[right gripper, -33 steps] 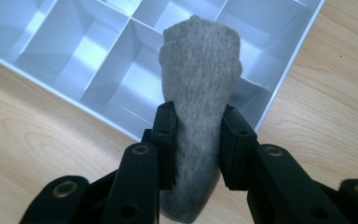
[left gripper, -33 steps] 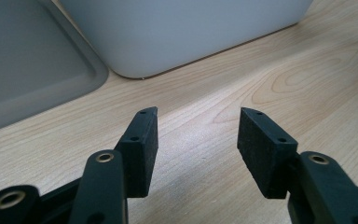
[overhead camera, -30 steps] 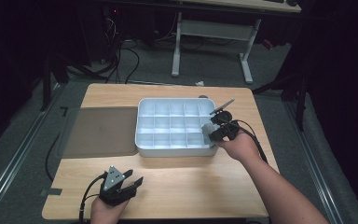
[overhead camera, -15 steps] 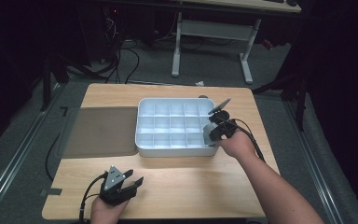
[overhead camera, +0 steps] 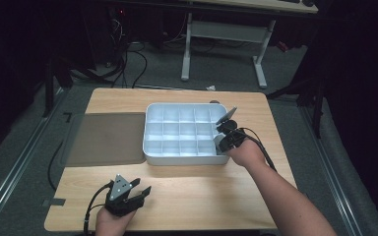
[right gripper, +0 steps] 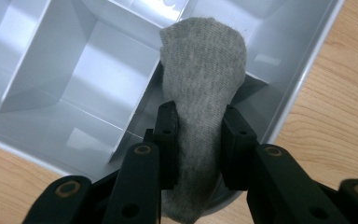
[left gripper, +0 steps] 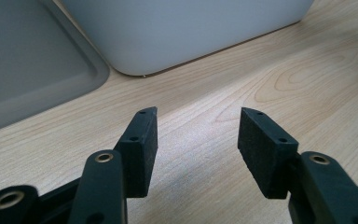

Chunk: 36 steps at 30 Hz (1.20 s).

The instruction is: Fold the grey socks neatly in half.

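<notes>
Compared with a second ago, the right gripper point(overhead camera: 222, 139) is found slightly nearer the person, drawn from the tray's right edge towards its near right corner; the left gripper point(overhead camera: 137, 191) is unchanged, resting at about seven o'clock on the table point(overhead camera: 275, 182).

In the right gripper view, a grey sock point(right gripper: 200, 88) is pinched between the two black jaws, which are pressed against its sides. The sock is held over the compartmented tray point(overhead camera: 152, 152), above the cell at the tray's near right corner, at roughly four o'clock of the tray; whether its tip touches the cell floor cannot be told. In the high view the sock is seen only as a small grey patch beside the gripper.

The left gripper is held spread, with bare wood seen between its jaws in the left gripper view; nothing is gripped. The tray's white outer wall point(left gripper: 182, 32) is seen ahead of it at twelve o'clock, and the grey mat point(left gripper: 23, 60) at about ten o'clock.

In the high view the grey mat is laid just left of the tray, touching or nearly touching its side. A white desk frame point(overhead camera: 224, 34) and loose cables point(overhead camera: 133, 54) are seen on the floor beyond the table at twelve o'clock. The tray's dividing walls stand close around the sock.
</notes>
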### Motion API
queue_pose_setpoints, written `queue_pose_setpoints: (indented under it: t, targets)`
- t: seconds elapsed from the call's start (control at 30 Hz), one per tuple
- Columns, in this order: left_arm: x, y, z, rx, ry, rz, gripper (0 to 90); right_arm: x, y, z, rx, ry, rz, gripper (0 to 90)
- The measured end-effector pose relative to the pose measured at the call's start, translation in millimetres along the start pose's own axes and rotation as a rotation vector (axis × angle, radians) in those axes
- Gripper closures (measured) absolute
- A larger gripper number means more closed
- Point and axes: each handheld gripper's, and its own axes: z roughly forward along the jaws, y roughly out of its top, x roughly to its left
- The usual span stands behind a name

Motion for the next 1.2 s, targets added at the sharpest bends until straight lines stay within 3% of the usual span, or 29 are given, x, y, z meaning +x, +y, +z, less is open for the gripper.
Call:
queue_pose_setpoints:
  t: [0.27,1.0,1.2]
  targets:
    - [0.0,-0.1,0.3,0.002,-0.002,0.000,48.0,2.2,1.1,7.9,0.025,-0.017,-0.012,72.3]
    - [0.8,-0.5,1.2,0.004,-0.008,-0.004,48.0,1.5,2.5,24.8,0.071,0.009,-0.005,71.3]
    - [1.3,-0.6,2.0,0.005,-0.010,-0.008,48.0,1.8,4.1,20.8,0.070,0.026,-0.026,63.1]
